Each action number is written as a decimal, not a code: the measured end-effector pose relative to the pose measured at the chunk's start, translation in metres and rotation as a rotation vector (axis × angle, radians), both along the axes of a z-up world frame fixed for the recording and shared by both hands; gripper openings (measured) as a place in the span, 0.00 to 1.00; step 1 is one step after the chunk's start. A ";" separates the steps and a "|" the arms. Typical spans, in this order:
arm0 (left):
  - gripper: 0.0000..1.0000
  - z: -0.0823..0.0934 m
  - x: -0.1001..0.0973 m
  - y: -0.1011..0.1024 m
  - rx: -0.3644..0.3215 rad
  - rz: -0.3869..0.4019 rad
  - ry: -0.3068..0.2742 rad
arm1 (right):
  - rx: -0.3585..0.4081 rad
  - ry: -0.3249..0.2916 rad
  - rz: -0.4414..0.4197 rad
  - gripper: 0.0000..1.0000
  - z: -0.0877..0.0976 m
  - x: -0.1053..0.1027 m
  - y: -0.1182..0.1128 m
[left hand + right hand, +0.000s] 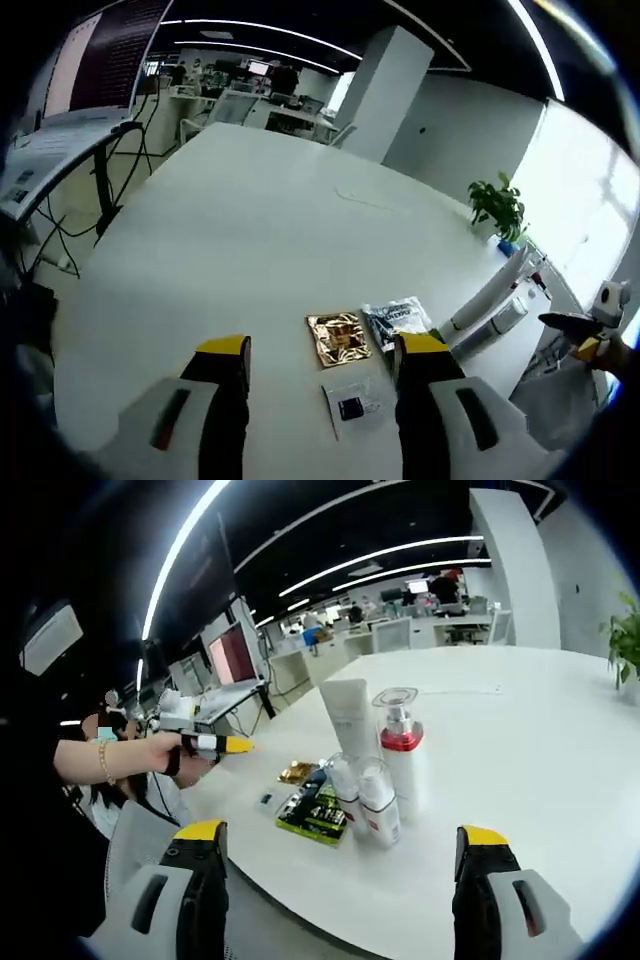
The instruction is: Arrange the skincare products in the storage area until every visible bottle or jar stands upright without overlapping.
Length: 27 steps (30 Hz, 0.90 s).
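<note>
White table [520, 740] lies bare beyond upright bottles [385, 770] near its edge.

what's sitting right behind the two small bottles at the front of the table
A pump bottle with a red collar and a white tube stand upright right behind the two small bottles. Their lower parts are covered by those bottles, so I cannot see where they meet the table.

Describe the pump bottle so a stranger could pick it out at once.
On the big white table, look at the cluster of skincare items near its edge. The pump bottle stands upright at the right of the cluster, beside the tall white tube and behind two small bottles. It alone has a red collar under a clear cap.
</note>
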<state>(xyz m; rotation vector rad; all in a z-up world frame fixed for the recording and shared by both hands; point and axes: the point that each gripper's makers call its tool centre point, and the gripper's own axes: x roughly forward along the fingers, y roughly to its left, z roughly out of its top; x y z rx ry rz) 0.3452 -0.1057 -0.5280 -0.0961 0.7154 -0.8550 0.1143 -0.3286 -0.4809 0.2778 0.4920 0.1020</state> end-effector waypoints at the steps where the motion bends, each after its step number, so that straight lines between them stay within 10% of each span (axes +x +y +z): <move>1: 0.59 0.002 -0.003 0.000 -0.003 -0.011 -0.006 | -0.005 -0.009 -0.005 0.98 0.002 -0.001 0.000; 14: 0.99 0.051 -0.074 -0.009 -0.066 -0.162 -0.130 | -0.099 -0.035 -0.027 0.99 -0.001 -0.005 -0.004; 27: 0.99 0.063 -0.112 -0.021 -0.106 -0.131 -0.198 | -0.039 -0.070 -0.047 0.99 0.013 -0.008 -0.009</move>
